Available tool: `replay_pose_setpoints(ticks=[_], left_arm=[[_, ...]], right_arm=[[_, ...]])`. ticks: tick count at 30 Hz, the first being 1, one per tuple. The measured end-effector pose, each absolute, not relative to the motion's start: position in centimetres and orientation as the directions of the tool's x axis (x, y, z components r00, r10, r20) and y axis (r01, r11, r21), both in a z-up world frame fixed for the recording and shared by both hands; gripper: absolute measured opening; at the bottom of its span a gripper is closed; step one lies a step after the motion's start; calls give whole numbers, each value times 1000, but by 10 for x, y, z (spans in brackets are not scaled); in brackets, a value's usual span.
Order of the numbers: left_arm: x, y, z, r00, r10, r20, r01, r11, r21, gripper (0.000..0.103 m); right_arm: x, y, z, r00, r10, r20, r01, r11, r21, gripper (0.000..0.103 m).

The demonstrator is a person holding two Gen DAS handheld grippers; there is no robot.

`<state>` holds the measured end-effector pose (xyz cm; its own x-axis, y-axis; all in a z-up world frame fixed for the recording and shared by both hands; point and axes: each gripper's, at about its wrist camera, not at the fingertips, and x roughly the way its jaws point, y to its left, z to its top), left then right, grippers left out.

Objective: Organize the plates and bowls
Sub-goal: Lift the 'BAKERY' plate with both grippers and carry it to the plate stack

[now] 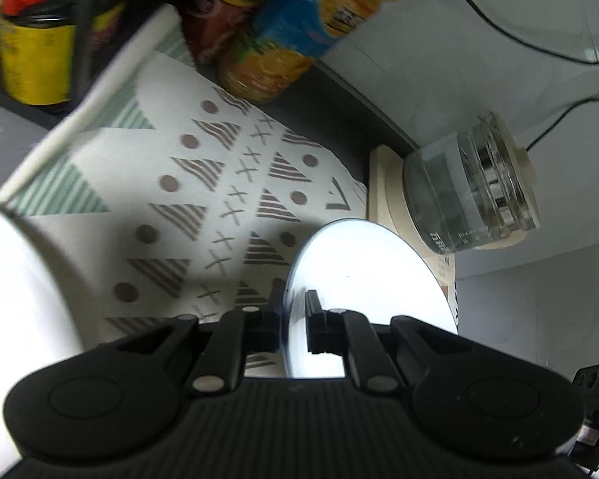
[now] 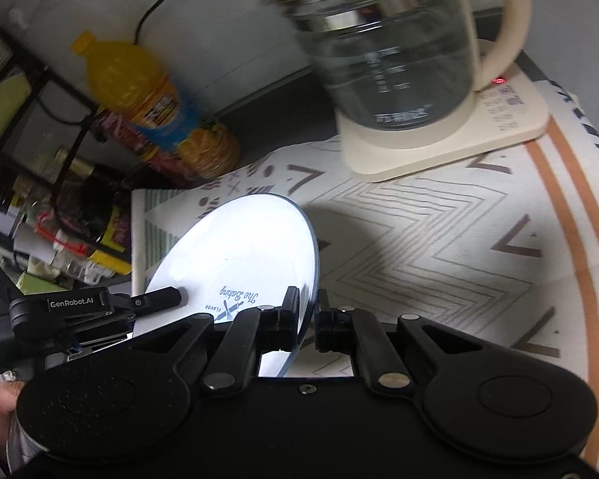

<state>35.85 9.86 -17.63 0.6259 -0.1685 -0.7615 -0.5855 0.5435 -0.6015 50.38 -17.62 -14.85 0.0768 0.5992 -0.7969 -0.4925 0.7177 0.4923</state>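
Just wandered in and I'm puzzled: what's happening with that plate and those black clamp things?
A person is working two hand-held tongs. Both the left tongs and the right tongs are clamped on the rim of one white plate printed "The Baking", holding it tilted above a patterned mat. A glass kettle on its cream base and an orange juice bottle stand behind.

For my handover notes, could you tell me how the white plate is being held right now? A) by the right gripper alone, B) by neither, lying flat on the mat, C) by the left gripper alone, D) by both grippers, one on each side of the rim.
D: the left gripper and the right gripper each pinch the rim of the plate, tilted above the patterned mat.
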Motion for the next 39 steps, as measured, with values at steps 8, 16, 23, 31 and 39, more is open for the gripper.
replay_pose_setpoints(ticks=[8, 16, 23, 31, 39], left_arm=[[324, 112, -172, 634, -103, -767, -626, 513, -587, 9], [291, 127, -170, 645, -51, -762, -660, 465, -590, 9], [262, 141, -166, 650, -3, -760, -687, 425, -589, 9], [224, 150, -170, 645, 43, -763, -722, 361, -590, 9], [190, 156, -178, 631, 78, -772, -751, 310, -583, 9]], right_arm=[[483, -153, -147, 33, 619, -785, -556, 664, 500, 8], [466, -130, -144, -13, 632, -775, -607, 611, 508, 8], [449, -109, -143, -54, 638, -768, -644, 565, 515, 8], [430, -85, -146, -112, 638, -762, -681, 509, 526, 8], [409, -62, -149, -160, 622, -767, -714, 464, 525, 8]])
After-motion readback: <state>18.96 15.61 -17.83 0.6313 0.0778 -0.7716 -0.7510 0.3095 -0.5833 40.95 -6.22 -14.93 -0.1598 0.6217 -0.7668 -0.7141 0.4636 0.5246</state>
